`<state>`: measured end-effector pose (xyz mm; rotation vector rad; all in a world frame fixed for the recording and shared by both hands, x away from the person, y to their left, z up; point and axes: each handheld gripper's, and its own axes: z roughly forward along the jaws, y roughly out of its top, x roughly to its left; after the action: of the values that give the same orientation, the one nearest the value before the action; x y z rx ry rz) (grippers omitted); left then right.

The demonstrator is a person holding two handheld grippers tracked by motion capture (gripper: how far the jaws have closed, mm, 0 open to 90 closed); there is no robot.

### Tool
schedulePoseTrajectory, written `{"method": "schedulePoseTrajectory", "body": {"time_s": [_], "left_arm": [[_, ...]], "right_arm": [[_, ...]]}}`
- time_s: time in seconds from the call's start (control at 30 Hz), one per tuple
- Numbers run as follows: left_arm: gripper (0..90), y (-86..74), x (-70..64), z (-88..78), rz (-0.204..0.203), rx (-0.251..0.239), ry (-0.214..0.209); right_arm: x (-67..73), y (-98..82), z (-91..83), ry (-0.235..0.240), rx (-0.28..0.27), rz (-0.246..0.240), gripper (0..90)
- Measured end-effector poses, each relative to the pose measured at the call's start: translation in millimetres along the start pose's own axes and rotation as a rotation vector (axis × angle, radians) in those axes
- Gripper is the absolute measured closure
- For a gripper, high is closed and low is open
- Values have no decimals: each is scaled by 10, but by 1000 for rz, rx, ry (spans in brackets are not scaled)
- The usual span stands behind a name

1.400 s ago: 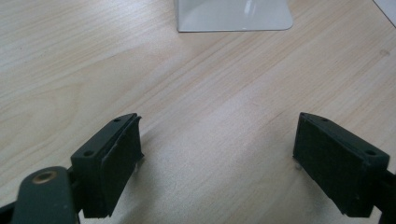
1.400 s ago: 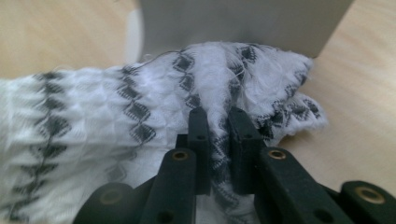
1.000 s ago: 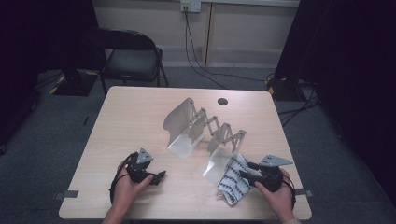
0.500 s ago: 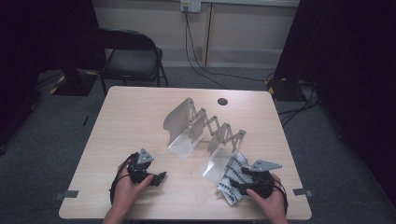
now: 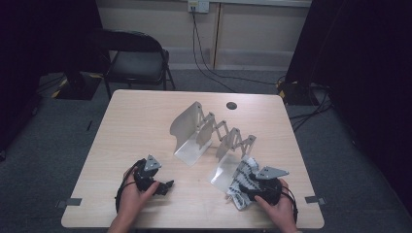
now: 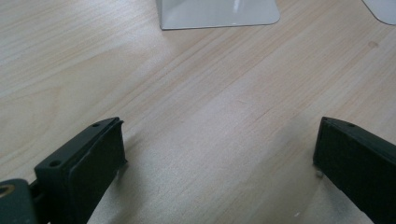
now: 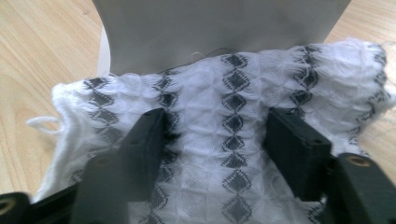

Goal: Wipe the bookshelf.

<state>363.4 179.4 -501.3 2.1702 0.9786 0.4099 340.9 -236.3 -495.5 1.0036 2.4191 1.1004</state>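
A white cloth (image 5: 244,171) with rows of black diamonds lies bunched at the foot of the nearer metal end plate (image 7: 219,32) of an accordion rack (image 5: 214,133). My right gripper (image 5: 243,188) lies on the cloth (image 7: 233,88). Its jaws have just been closing and press a raised fold of cloth between them (image 7: 217,135). My left gripper (image 5: 167,187) rests on the bare wood at the front left. Its jaws have just been opening and stand wide apart with nothing between them (image 6: 219,154).
The rack's farther end plate (image 6: 215,11) stands on the light wooden table (image 5: 141,121), ahead of the left gripper. A round cable hole (image 5: 231,105) sits near the far edge. A black chair (image 5: 136,58) stands beyond the table.
My right gripper has shifted left over the cloth, closer to the near end plate. The left hand has stayed where it was.
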Motion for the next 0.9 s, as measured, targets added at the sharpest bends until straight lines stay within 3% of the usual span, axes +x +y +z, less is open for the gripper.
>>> {"method": "schedulePoseTrajectory", "body": {"time_s": [0.17, 0.33, 0.57, 0.63, 0.9], "left_arm": [[14, 0, -3, 0, 1, 0, -1], [13, -1, -2, -6, 10, 6, -1], [7, -1, -7, -3, 10, 6, -4], [5, -1, -9, -2, 7, 6, -5], [0, -1, -7, -1, 9, 8, -11]], "right_arm": [[-6, 18, 1, 5, -1, -5, 535], [-6, 27, -2, 33, -4, -14, 721], [-19, 30, -16, 50, -13, -9, 792], [-25, 26, -19, 52, -18, -5, 777], [-6, 77, -78, 17, -62, 15, 386]]}}
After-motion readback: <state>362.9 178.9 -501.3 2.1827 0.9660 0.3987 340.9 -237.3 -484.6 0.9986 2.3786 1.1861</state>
